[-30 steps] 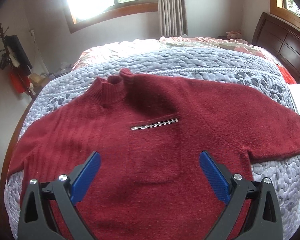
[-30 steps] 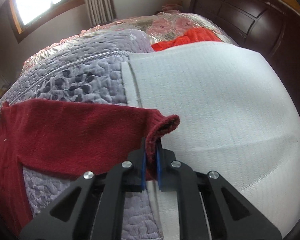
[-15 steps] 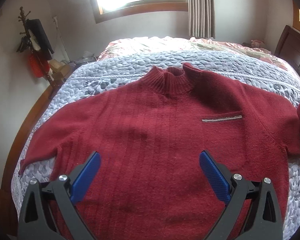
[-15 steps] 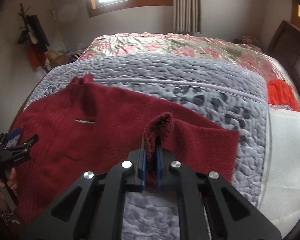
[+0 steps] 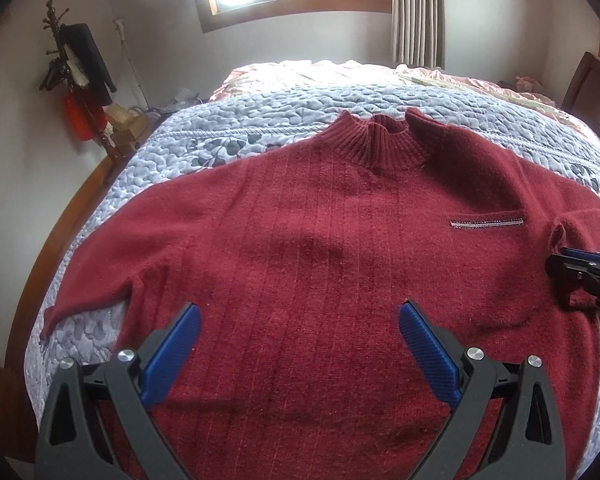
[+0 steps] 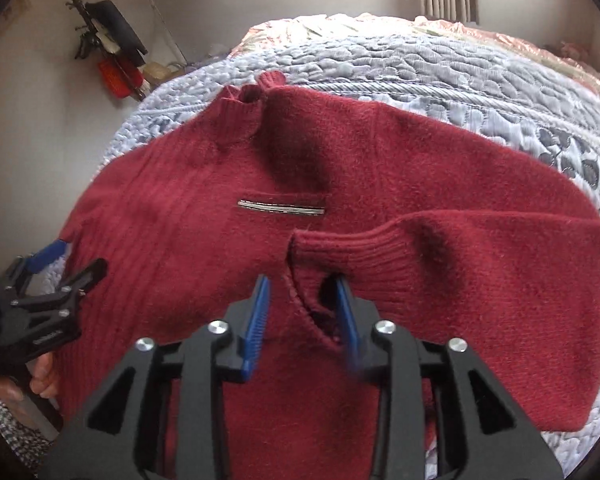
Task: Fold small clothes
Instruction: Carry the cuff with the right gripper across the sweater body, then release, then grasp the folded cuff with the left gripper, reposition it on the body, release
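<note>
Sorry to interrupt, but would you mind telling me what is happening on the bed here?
A person with a handheld gripper in each hand is folding a red sweater spread on a quilted bed. The right gripper, jaws apart, sits at the sleeve cuff folded over the chest. The left gripper hovers open over the hem.

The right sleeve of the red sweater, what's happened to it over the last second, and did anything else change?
The right gripper carried the sleeve cuff from out over the white cloth in across the red sweater, laying it beside the chest pocket trim. Its jaws, clamped on the cuff before, now stand open around it. The left gripper stayed open and empty, swinging toward the other sleeve, which stayed flat on the quilt.
</note>
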A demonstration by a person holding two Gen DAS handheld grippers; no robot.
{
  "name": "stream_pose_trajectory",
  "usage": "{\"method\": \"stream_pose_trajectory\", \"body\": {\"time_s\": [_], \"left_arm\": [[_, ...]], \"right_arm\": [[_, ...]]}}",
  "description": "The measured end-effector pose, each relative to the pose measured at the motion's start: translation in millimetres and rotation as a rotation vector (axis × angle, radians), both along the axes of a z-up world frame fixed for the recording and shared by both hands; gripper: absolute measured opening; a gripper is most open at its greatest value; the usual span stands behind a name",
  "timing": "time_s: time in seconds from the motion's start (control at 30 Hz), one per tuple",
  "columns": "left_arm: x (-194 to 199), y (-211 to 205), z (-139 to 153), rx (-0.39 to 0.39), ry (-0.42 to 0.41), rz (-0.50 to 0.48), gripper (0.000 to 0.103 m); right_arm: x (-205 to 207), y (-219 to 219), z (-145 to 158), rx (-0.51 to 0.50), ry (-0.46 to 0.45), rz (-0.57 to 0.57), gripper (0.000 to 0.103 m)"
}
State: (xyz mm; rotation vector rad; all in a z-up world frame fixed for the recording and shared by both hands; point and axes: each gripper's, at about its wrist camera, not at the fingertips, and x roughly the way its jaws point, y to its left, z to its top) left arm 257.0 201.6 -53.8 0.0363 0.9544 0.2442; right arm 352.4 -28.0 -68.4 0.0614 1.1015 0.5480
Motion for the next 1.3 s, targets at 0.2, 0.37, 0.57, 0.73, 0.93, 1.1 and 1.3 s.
{"method": "stream_pose_trajectory", "body": {"time_s": [0.2,0.37,0.57,0.73,0.93,1.1,1.3], "left_arm": [[8,-41,-1,-0.065,0.0,-0.106,0.099],[24,-102,-9,-0.113,0.033,-0.228,0.099],[52,-155,-24,-0.166,0.105,-0.279,0.099],[68,-174,-36,-0.223,0.166,-0.273,0.095],[72,-189,-41,-0.282,0.172,-0.28,0.071],[71,-184,-35,-0.332,0.156,-0.269,0.029],[54,-168,-5,-0.376,0.055,-0.296,0.017]], "right_arm": [[-32,-42,31,0.072,-0.059,-0.035,0.055],[-57,-99,29,0.021,-0.074,-0.16,0.055],[-77,-153,4,0.022,-0.036,-0.263,0.055],[-83,-184,-16,0.021,-0.01,-0.327,0.055],[-91,-197,-30,0.022,-0.004,-0.346,0.055],[-97,-200,-32,0.034,-0.005,-0.354,0.055],[-103,-206,-25,0.052,-0.015,-0.376,0.055]]}}
